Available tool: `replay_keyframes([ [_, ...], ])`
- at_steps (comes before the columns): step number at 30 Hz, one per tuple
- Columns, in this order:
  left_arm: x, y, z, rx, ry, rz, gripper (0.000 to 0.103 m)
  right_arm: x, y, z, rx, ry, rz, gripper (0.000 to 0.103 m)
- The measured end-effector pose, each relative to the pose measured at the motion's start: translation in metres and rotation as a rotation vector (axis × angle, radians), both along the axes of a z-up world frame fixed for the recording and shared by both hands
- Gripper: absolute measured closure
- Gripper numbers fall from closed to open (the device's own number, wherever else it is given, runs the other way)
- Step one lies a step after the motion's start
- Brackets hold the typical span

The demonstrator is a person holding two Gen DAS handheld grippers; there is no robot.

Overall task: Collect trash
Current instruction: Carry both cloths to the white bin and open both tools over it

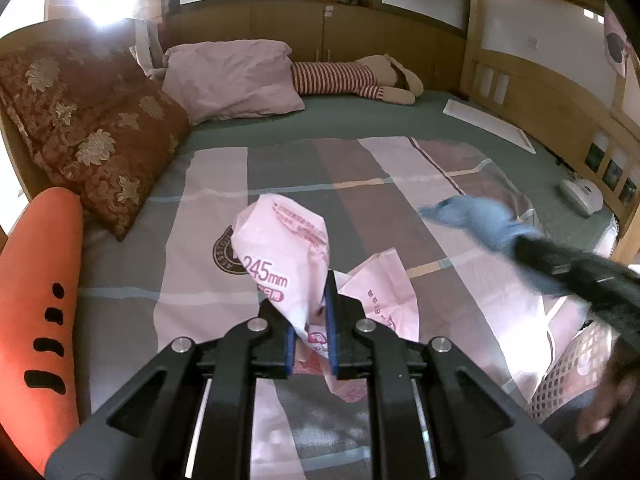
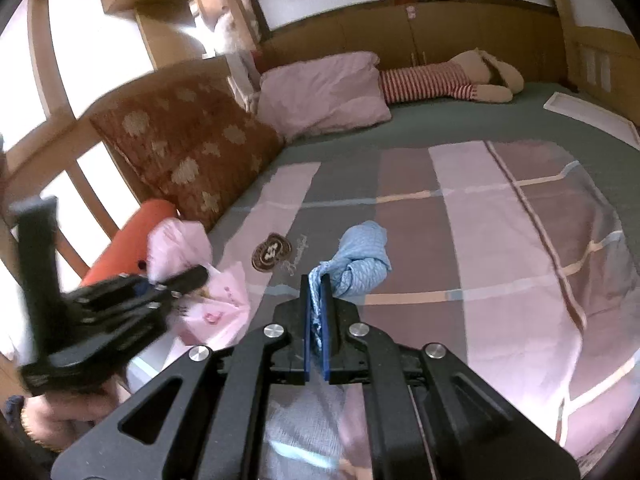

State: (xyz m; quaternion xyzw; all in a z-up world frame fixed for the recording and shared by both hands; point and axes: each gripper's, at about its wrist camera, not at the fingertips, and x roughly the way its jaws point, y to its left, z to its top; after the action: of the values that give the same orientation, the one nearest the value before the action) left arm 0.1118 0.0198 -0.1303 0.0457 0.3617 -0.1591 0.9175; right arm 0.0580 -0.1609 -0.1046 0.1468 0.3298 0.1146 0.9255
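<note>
crumpled pink wrapper (image 1: 280, 248) — printed, blue cloth (image 2: 360, 256) — bunched

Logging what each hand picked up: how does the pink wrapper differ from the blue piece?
The pink wrapper is printed plastic with red lettering; the blue piece looks like plain, quilted-textured cloth or tissue. The wrapper is the larger, spreading on both sides of the left claw; the blue piece bunches beyond the right claw. Both are crumpled and clamped above the bed.

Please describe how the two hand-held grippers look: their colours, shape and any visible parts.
Both the left gripper and the right gripper have matte black bodies with angular linkage arms, triangular cut-outs and round silver pivot bolts. Their fingers carry flat blue pads. No cables or markings are visible.
</note>
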Motion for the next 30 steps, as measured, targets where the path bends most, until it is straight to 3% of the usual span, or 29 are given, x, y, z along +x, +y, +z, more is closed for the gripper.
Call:
replay_keyframes([
  [5,-0.002,-0.006,0.002,-0.018,0.000,-0.043,0.090,-0.095,-0.065,0.055,-0.040,-0.093,-0.125,0.098],
  [8,-0.011,-0.020,0.010,-0.041,-0.013,-0.101,0.090,-0.148,-0.107,0.070,-0.075,-0.090,-0.243,0.098],
  [11,-0.024,-0.047,0.022,-0.072,-0.013,-0.187,0.090,-0.205,-0.158,0.060,-0.110,-0.028,-0.411,0.098],
  [15,-0.057,-0.112,0.035,-0.083,-0.002,-0.397,0.090,-0.246,-0.200,0.016,-0.079,0.114,-0.536,0.097],
  [17,-0.079,-0.150,0.041,-0.087,0.009,-0.500,0.090,-0.258,-0.215,-0.006,-0.090,0.193,-0.589,0.081],
  [18,-0.093,-0.173,0.044,-0.092,0.025,-0.560,0.090,-0.265,-0.225,-0.015,-0.066,0.246,-0.630,0.053],
  [19,-0.107,-0.195,0.046,-0.094,0.041,-0.619,0.089,-0.273,-0.233,-0.017,-0.039,0.250,-0.673,0.038],
  [22,-0.149,-0.259,0.049,-0.080,0.084,-0.779,0.087,-0.310,-0.253,0.012,0.057,0.098,-0.816,0.028],
  [24,-0.177,-0.303,0.046,-0.053,0.126,-0.885,0.081,-0.326,-0.256,0.036,0.059,0.002,-0.866,0.021],
  [25,-0.186,-0.316,0.043,-0.041,0.139,-0.915,0.068,-0.333,-0.256,0.049,0.056,-0.046,-0.879,0.018],
  [26,-0.195,-0.330,0.039,-0.029,0.155,-0.948,0.040,-0.335,-0.256,0.055,0.053,-0.068,-0.883,0.017],
  [28,-0.207,-0.351,0.032,-0.025,0.173,-0.989,0.016,-0.340,-0.256,0.069,0.048,-0.107,-0.877,0.017],
  [30,-0.202,-0.352,0.030,-0.017,0.165,-0.958,0.016,-0.334,-0.249,0.076,0.041,-0.113,-0.848,0.017],
])
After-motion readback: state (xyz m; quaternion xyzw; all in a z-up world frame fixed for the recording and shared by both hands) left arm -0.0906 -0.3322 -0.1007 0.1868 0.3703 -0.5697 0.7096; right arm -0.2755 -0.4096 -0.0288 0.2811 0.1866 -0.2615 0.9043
